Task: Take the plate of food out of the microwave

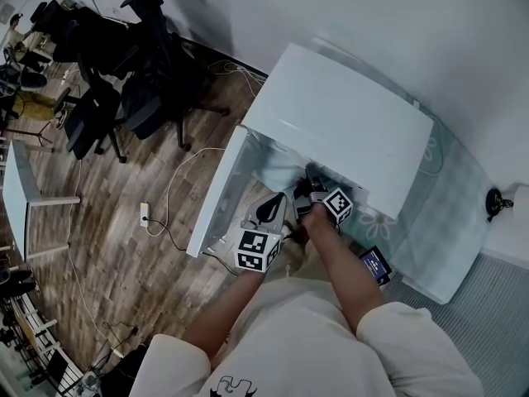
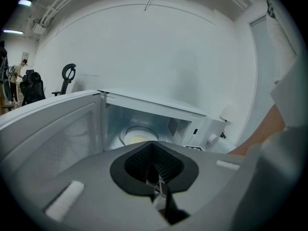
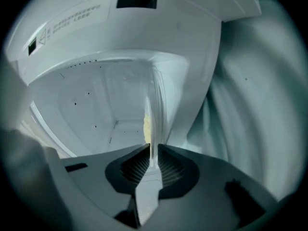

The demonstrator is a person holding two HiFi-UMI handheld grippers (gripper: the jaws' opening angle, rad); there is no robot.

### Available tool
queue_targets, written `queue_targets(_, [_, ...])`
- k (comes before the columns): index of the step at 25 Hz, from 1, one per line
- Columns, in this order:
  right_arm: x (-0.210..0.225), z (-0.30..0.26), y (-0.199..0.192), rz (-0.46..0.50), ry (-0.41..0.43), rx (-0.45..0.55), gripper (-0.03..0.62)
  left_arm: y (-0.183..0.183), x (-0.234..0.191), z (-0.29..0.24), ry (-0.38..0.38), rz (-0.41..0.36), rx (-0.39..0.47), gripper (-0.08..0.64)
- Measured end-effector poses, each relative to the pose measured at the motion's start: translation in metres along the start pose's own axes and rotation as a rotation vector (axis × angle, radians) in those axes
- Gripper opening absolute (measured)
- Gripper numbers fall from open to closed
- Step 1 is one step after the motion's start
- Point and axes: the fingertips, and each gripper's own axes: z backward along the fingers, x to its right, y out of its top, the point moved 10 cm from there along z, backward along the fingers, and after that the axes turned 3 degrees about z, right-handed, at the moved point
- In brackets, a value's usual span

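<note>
- Gripping the plate (image 3: 153,110): right gripper (image 3: 153,161) reaches into the open microwave (image 1: 347,122), jaws nearly closed on the thin rim, which shows edge-on between the ribbed pads
- Yellow food (image 3: 146,126) sits on the plate just past the jaws in the right gripper view
- Left gripper view shows the plate (image 2: 137,134) inside the cavity on the round turntable, food (image 2: 138,139) in its middle
- Left gripper (image 2: 155,163) has its jaws pressed together with nothing between them, outside the cavity and facing the opening
- Head view: left gripper (image 1: 269,212) is just beside the right gripper (image 1: 307,187) at the mouth of the microwave, both forearms stretched forward
- Microwave door (image 1: 216,193) is swung fully open to the left, also seen at the left of the left gripper view (image 2: 53,129)
- Microwave stands on a table (image 1: 450,222) with a pale flower-print cover, by a white wall
- Black office chairs (image 1: 124,81) stand on the wood floor (image 1: 124,246) well apart from the table
</note>
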Motion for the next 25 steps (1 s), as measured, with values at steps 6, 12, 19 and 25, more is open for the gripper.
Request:
queue_targets(6, [-0.001, 0.002, 0.002, 0.010, 0.008, -0.014, 0.023, 0.002, -0.009, -0.021, 0.008, -0.005, -0.015, 0.003])
queue_targets(12, [-0.002, 0.012, 0.004, 0.024, 0.025, -0.053, 0.021, -0.006, -0.006, -0.019, 0.003, 0.017, -0.026, 0.003])
queue_targets(19, [-0.014, 0.029, -0.009, 0.004, 0.094, -0.109, 0.021, -0.016, -0.008, -0.020, 0.009, 0.027, -0.036, 0.003])
queue_targets(25, [-0.027, 0.045, -0.013, 0.047, 0.109, -0.181, 0.021, -0.023, -0.004, -0.015, 0.004, 0.025, -0.032, 0.003])
